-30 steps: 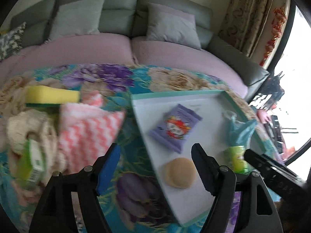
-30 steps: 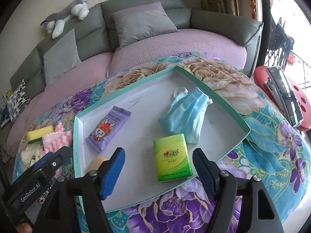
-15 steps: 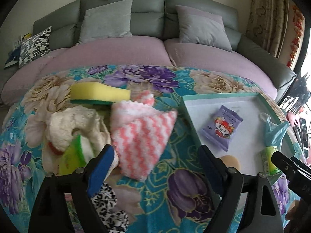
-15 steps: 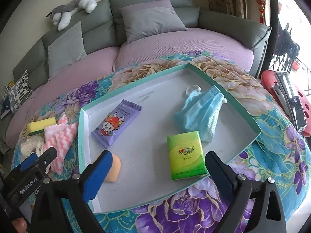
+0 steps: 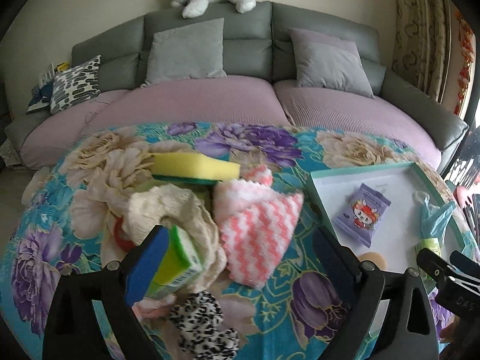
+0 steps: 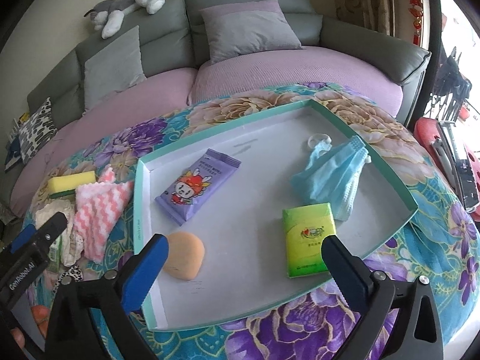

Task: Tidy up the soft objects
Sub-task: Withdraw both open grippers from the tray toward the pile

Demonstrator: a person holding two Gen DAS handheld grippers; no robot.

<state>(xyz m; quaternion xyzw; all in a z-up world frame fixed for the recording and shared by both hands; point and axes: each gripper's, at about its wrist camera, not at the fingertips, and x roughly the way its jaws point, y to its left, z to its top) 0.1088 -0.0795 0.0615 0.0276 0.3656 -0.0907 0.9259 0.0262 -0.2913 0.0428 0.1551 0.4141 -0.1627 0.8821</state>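
The left gripper (image 5: 237, 252) hangs wide apart above the pile at the table's left edge, the pink cloth (image 5: 255, 228) between its fingers. Best to come down centred on the cloth, clear of the green pack (image 5: 177, 258), then carry it to the tray (image 6: 141, 210). The right gripper (image 6: 243, 258) waits apart, empty, over the tray's near edge.
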